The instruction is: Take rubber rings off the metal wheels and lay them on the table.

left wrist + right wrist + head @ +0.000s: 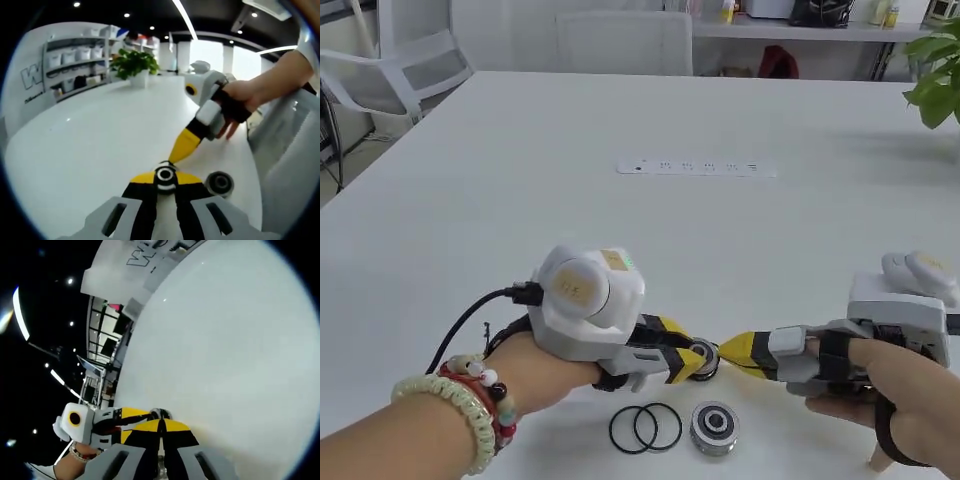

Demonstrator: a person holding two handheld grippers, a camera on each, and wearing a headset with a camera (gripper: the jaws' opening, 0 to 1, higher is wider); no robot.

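Observation:
My left gripper (692, 362) is shut on a small metal wheel (704, 355) just above the white table (620, 230). In the left gripper view the wheel (165, 175) sits between the yellow fingertips (142, 178). My right gripper (728, 350) comes in from the right, jaws shut, its tips against the wheel's rim. I cannot tell whether it pinches a ring. In the right gripper view the right gripper (160, 424) meets the wheel (159, 413). Two black rubber rings (645, 428) lie overlapping on the table, beside a second metal wheel (713, 425).
A white power strip (698, 167) lies flat mid-table. A potted plant (935, 80) stands at the far right, a white chair (400, 70) at the far left. A black cable (470, 320) trails from the left gripper.

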